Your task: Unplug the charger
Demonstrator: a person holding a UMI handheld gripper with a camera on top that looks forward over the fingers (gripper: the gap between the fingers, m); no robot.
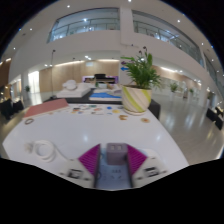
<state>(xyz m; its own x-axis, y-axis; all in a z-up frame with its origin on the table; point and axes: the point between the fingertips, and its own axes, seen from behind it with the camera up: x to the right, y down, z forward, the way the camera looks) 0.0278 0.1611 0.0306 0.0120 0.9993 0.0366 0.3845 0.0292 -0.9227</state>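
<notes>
My gripper (110,160) is above the near edge of a white table (70,132). Its magenta pads (91,158) press from both sides on a small grey block, the charger (110,152), held between the fingers. The block's lower part runs down between the fingers and is dim. A white coiled cable (42,150) lies on the table to the left of the fingers. I cannot see a socket or power strip.
A green plant in a yellowish pot (138,97) stands on the table's far right. A pinkish flat board (45,107) lies at the far left. Small items (125,116) are scattered across the far side. Beyond is a large hall with sofas.
</notes>
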